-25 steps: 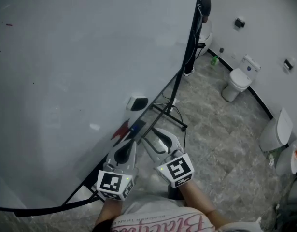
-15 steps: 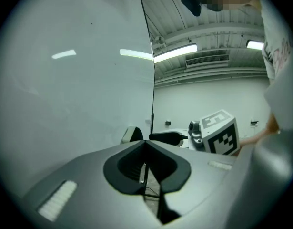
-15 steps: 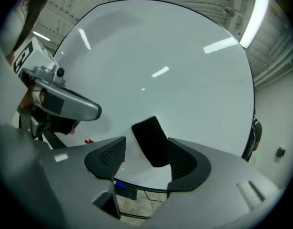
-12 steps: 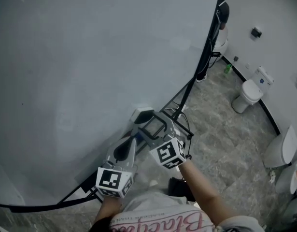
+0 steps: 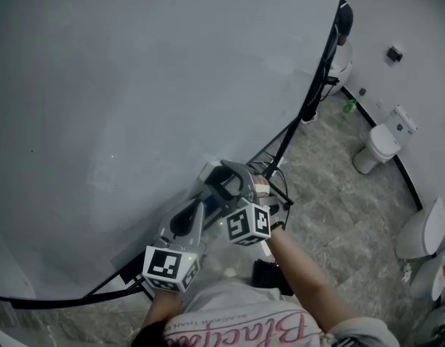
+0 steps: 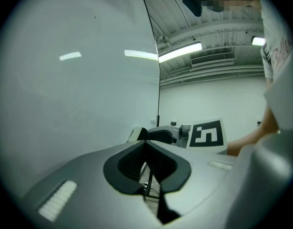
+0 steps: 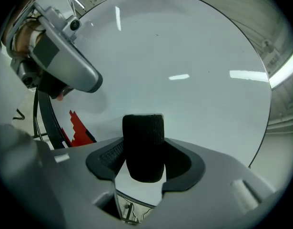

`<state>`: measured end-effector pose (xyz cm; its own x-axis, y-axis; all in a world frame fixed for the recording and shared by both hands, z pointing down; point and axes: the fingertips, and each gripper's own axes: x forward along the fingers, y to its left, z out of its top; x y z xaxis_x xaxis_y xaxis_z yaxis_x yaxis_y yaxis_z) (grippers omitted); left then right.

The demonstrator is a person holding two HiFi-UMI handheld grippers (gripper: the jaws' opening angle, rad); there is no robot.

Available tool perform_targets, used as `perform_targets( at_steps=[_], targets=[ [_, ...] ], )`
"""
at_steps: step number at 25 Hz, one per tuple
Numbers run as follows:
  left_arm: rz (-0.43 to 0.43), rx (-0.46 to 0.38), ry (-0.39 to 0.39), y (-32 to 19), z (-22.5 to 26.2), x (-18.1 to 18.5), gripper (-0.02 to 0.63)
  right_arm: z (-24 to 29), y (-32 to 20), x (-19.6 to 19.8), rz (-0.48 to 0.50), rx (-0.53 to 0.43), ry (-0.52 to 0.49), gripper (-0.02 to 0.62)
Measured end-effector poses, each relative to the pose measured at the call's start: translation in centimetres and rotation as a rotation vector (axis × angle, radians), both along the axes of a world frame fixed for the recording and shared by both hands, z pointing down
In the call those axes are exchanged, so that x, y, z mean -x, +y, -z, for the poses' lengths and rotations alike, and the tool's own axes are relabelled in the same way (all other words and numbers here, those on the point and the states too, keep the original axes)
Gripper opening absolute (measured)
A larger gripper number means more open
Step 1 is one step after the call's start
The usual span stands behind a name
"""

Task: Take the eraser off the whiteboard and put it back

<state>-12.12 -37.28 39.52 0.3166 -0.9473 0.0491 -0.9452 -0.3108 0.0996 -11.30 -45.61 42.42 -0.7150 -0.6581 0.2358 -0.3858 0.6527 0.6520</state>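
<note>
Here, right gripper [image 5: 221, 181] tilted, jaws just closing round eraser [image 7: 143, 147].

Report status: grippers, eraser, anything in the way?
Right gripper just closed further, pads on eraser. Left gripper shut, empty, alongside. Eraser near bottom edge of whiteboard. No obstruction seen.

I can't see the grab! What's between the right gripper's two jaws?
The black felt eraser, shown in the right gripper view. The right gripper has just been closing its jaws on it.
</note>
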Motion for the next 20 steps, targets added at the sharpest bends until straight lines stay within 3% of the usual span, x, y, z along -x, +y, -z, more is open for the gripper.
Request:
perform_targets(
  at_steps=[5, 11, 15, 17, 20],
  targets=[
    [-0.006, -0.011, 0.003, 0.0, 0.5, -0.5, 0.000, 1.3, 1.2, -0.9, 0.008, 0.043, -0.054, 0.233],
    [-0.018, -0.028, 0.002, 0.6, 1.0, -1.0, -0.001, 3.2, 3.7, -2.7, 0.012, 0.343, -0.282, 0.233],
    [-0.018, -0.048, 0.000, 1.0, 1.6, -1.1, -0.001, 4.4, 5.7, -4.4, -0.004, 0.477, -0.409, 0.233],
    [-0.023, -0.060, 0.001, 1.3, 1.8, -1.1, -0.002, 4.9, 6.6, -5.1, -0.007, 0.509, -0.459, 0.235],
    [-0.034, -0.074, -0.016, 1.7, 2.0, -1.2, -0.002, 5.4, 7.5, -6.0, -0.024, 0.479, -0.474, 0.235]
  ],
)
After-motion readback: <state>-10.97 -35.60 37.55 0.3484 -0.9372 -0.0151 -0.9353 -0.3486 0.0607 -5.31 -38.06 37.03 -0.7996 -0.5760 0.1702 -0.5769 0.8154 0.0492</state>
